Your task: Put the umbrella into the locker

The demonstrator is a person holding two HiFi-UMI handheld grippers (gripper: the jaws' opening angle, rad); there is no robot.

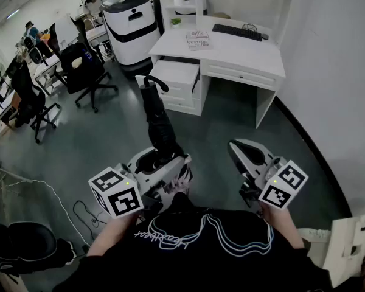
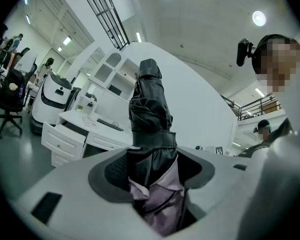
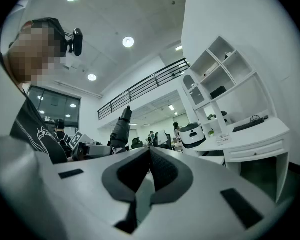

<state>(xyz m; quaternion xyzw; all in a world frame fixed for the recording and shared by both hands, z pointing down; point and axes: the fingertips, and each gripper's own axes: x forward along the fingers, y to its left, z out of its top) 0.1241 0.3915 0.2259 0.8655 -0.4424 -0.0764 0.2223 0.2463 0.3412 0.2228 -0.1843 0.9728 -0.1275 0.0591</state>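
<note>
A folded black umbrella [image 1: 157, 119] with a curved handle sticks out forward from my left gripper [image 1: 163, 161], which is shut on its lower part. In the left gripper view the umbrella [image 2: 150, 111] rises between the pads, with pale lilac lining showing at the base near the left gripper [image 2: 151, 170]. My right gripper [image 1: 238, 149] is held level beside it, shut and with nothing in it; its jaws meet at the tips in the right gripper view [image 3: 149, 155]. Ahead stands a white desk [image 1: 243, 56] with an open drawer [image 1: 175, 76].
Black office chairs [image 1: 85, 72] and a white rounded machine [image 1: 131, 26] stand at the left and back. A keyboard [image 1: 237, 31] and papers [image 1: 198, 39] lie on the desk. A white wall [image 1: 340, 90] runs along the right. A cable [image 1: 55, 202] lies on the floor.
</note>
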